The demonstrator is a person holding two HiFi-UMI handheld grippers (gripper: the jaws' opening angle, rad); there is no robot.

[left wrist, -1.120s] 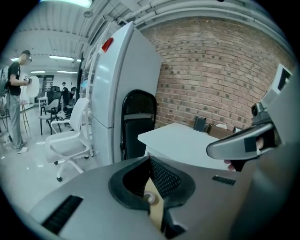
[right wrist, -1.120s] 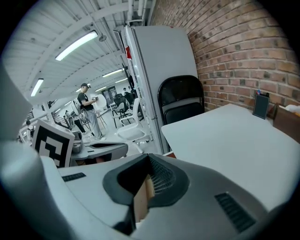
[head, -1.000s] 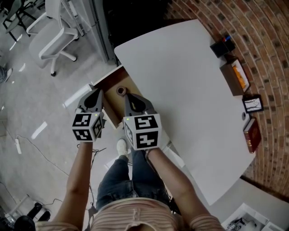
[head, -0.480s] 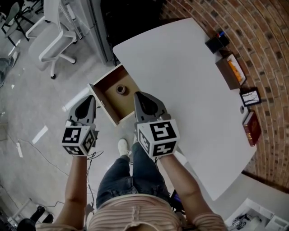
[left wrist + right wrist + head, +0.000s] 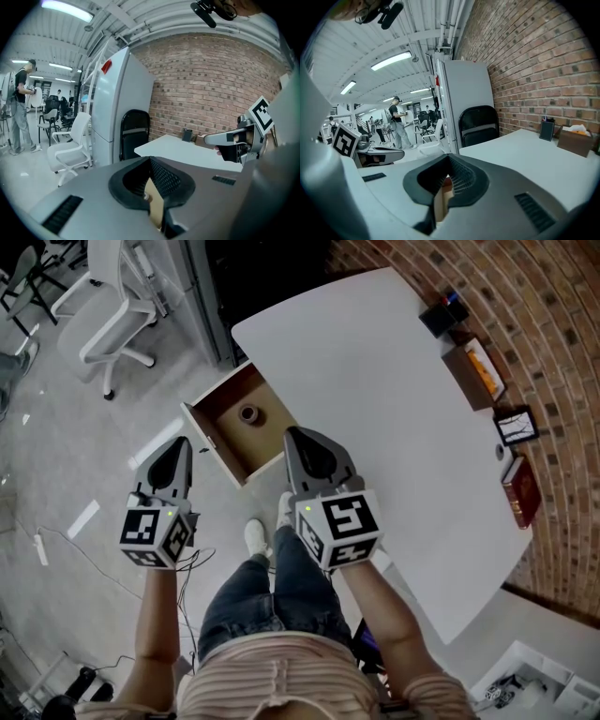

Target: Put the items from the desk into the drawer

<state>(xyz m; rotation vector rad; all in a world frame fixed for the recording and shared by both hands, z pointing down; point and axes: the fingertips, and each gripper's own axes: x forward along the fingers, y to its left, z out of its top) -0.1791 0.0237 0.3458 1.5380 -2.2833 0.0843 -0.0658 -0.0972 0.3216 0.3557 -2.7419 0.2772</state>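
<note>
The fingers (image 5: 169, 182) of the left gripper (image 5: 150, 160) are pressed together with nothing between them. The fingers (image 5: 462, 180) of the right gripper (image 5: 447, 158) are likewise closed on nothing, with only a thin slit showing between the pads.

In the head view the left gripper (image 5: 177, 444) hangs over the floor (image 5: 75, 446), just left of the open drawer (image 5: 225, 442). The right gripper (image 5: 300, 435) is held above the bench's near edge, just right of the drawer. Neither touches it.

The drawer sticks out from under the near left edge of the white bench (image 5: 375, 399). A small round item (image 5: 249, 413) sits on its bottom, toward the bench.

The other things lie well apart from both grippers, in a row along the bench's edge by the brick wall (image 5: 562, 352). A black holder (image 5: 441, 315) stands at the far corner, followed by a brown box (image 5: 473, 371), a small framed picture (image 5: 516, 425) and a red book (image 5: 521, 491).

Beyond the bench's far left corner stands a pale cabinet (image 5: 464, 103) with a black chair (image 5: 478, 124) beside it. A white office chair (image 5: 112, 296) is out on the floor. In the right gripper view a person (image 5: 397, 123) stands far back in the room.
</note>
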